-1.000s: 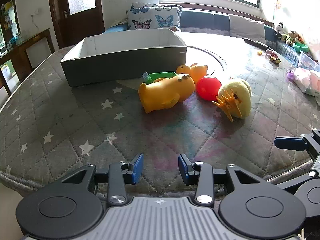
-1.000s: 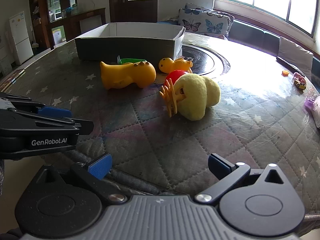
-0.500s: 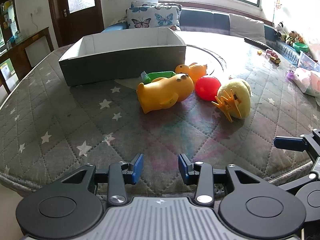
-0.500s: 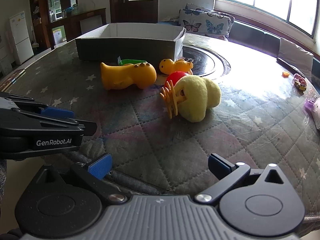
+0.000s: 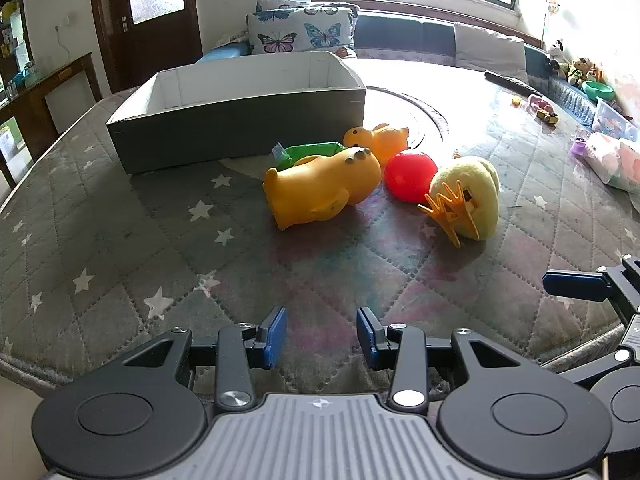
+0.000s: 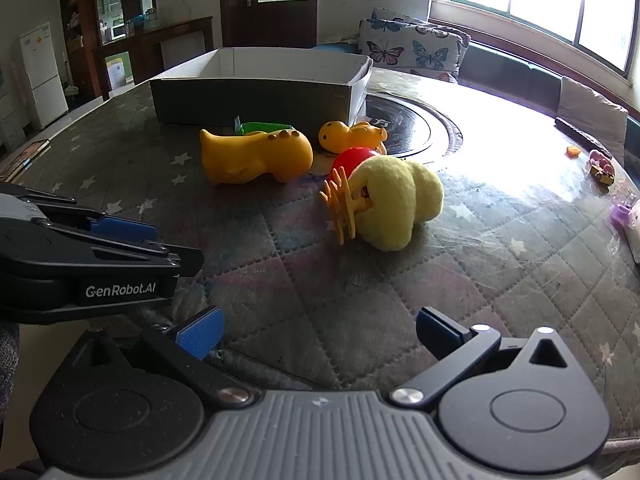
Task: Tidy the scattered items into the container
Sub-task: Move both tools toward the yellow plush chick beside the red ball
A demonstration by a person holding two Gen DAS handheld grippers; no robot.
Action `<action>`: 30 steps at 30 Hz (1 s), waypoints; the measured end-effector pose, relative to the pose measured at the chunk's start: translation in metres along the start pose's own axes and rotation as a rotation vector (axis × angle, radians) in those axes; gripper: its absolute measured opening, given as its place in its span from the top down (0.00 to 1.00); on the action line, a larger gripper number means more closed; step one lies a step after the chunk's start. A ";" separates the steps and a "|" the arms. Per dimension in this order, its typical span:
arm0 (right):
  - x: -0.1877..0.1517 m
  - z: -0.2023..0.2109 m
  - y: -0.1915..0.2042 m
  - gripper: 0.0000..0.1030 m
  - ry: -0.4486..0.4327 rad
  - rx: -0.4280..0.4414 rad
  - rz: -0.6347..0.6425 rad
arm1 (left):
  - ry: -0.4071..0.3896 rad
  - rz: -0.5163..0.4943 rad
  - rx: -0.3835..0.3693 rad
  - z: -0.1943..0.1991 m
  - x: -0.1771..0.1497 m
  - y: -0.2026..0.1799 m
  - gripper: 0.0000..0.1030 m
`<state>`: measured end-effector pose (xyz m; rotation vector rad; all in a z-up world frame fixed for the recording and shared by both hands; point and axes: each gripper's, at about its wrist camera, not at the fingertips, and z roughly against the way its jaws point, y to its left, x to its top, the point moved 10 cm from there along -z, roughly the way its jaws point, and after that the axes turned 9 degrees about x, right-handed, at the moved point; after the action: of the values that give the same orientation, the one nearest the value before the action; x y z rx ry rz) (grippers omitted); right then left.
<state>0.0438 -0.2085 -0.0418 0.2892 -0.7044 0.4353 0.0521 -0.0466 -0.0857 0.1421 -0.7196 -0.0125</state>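
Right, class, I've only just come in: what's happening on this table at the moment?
A person holds a claw in each hand at the near edge of the quilted star-patterned table, both open and empty. The left claw and right claw point toward a cluster of toys: a large orange rubber animal on its side, a small orange rubber duck, a red ball, a fluffy yellow plush and an orange hair clip. All lie outside the grey cardboard box.
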 end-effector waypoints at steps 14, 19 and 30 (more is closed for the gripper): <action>0.008 -0.001 -0.004 0.00 -0.011 0.005 -0.008 | 0.008 -0.004 -0.006 -0.005 0.007 -0.003 0.60; 0.011 -0.003 -0.005 0.00 -0.012 0.008 -0.008 | 0.012 -0.004 -0.007 -0.008 0.010 -0.003 0.60; 0.017 -0.010 -0.009 0.00 -0.015 0.012 -0.009 | 0.026 -0.005 -0.014 -0.017 0.017 -0.004 0.60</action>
<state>0.0653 -0.2079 -0.0391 0.3074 -0.7148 0.4291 0.0765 -0.0499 -0.0877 0.1304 -0.6928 -0.0201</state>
